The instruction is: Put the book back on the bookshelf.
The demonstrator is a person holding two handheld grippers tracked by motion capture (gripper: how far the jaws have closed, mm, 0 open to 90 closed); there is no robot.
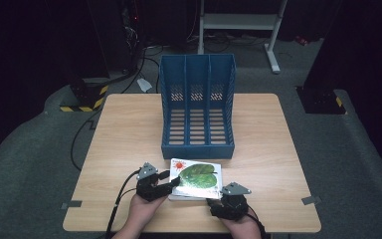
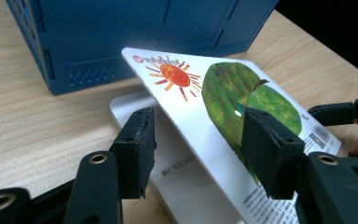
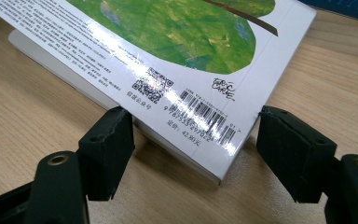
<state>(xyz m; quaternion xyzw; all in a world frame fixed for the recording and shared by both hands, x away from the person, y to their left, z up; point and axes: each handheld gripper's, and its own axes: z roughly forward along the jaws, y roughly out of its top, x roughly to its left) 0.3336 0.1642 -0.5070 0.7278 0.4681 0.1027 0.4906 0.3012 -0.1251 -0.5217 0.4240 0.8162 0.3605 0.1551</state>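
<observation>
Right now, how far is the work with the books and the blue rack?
Nothing looks filed: the blue rack has three empty slots. In hand: the top book is tilted up off the white book beneath, with the open left gripper around its raised edge and the open right gripper at its corner. Left: gripping, filing.

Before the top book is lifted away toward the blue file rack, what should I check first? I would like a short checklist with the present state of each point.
1. Left gripper around the top book: ok, its jaws are open on both sides of the raised edge.
2. Left grip closed on the book: not ok, gaps show at both pads.
3. Right gripper at the barcode corner: ok for position, but open, not clamped.
4. Top book separated from the lower book: ok, one side is tilted up.
5. Blue file rack slots free: ok, all three look empty.
6. Lower book will stay put: cannot tell.
</observation>
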